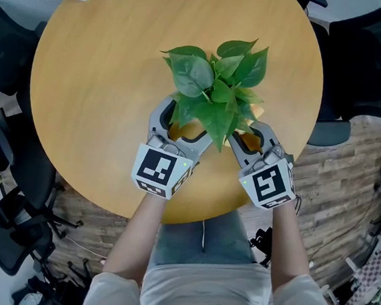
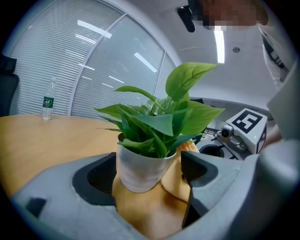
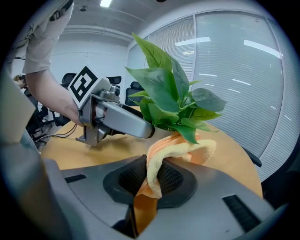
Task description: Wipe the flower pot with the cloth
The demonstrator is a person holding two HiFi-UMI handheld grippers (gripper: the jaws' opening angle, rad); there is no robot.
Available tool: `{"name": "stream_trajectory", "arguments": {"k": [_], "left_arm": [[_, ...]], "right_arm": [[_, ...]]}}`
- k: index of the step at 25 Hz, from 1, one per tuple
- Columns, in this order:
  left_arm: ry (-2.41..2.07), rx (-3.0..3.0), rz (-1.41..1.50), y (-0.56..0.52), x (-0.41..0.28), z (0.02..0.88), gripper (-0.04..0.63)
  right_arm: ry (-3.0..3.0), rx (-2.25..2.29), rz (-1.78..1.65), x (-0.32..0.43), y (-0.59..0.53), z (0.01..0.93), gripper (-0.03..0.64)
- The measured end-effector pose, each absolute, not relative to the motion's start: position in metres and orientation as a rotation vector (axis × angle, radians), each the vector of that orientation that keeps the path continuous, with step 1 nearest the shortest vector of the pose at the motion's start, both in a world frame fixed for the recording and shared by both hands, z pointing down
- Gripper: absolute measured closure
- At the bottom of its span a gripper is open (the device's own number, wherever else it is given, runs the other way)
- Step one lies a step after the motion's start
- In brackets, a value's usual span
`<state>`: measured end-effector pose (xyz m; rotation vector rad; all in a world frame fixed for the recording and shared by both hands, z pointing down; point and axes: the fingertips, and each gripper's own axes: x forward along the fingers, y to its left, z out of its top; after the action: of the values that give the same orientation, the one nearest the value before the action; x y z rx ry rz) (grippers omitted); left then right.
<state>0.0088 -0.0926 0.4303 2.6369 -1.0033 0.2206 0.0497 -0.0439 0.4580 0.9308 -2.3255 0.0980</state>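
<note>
Left gripper clamps the white flower pot, holding a leafy plant; right gripper pinches the orange cloth against the pot's right side.

pretty clearly an office meeting room, round light-wood table, black swivel office chairs around it, glass partition walls with white horizontal blinds, long ceiling strip light, clear plastic water bottle left on the tabletop
</note>
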Motion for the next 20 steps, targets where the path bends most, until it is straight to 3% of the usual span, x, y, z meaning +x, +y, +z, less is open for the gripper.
{"name": "stream_trajectory", "arguments": {"k": [16,20], "left_arm": [[-1.004,2.583,0.273,-0.037,-0.011,0.401,0.166],[-1.01,2.601,0.269,-0.018,-0.013,0.381,0.192]], "right_arm": [[-2.324,0.966,0.214,0.068,0.01,0.425,0.565],[-2.324,0.911,0.173,0.065,0.027,0.409,0.565]]}}
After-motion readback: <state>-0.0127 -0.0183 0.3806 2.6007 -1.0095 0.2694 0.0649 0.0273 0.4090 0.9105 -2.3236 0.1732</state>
